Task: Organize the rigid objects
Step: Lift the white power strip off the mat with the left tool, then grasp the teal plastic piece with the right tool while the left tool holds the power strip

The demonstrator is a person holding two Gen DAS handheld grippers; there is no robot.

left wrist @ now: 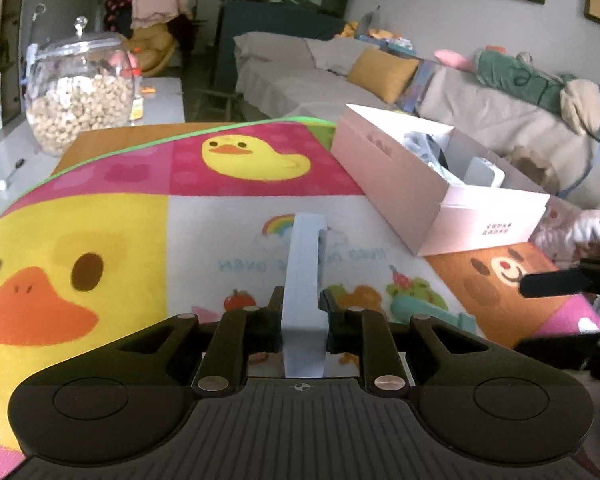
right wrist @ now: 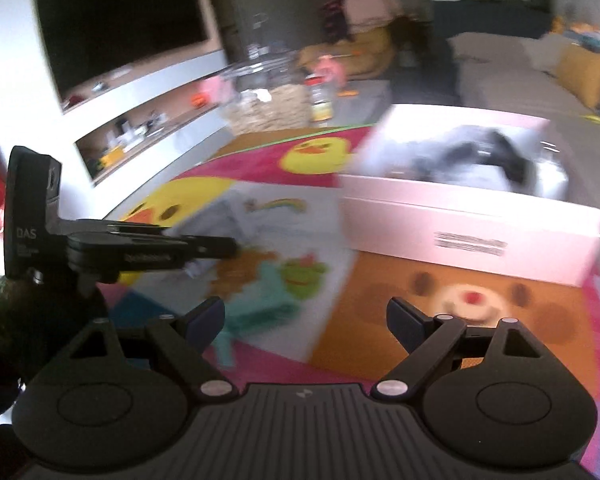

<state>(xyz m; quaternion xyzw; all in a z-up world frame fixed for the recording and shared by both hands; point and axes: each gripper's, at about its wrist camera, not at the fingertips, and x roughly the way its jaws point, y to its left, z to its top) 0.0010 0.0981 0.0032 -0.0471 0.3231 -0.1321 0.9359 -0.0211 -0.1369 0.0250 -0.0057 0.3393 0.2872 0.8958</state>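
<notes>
My left gripper (left wrist: 302, 304) is shut on a pale blue flat rigid piece (left wrist: 304, 276) that sticks forward above the cartoon play mat (left wrist: 100, 216). An open white cardboard box (left wrist: 432, 184) with dark and grey items inside sits at the right of the mat. In the blurred right wrist view my right gripper (right wrist: 305, 322) is open and empty above the mat (right wrist: 380, 320), facing the box (right wrist: 472, 236). The left gripper (right wrist: 204, 250) with the blue piece (right wrist: 216, 216) shows at the left there.
A glass jar of nuts (left wrist: 78, 92) stands on a grey table behind the mat's far left corner. A covered sofa (left wrist: 340, 76) with cushions and soft toys runs along the back and right. A TV and shelf unit (right wrist: 120, 32) stand at the left.
</notes>
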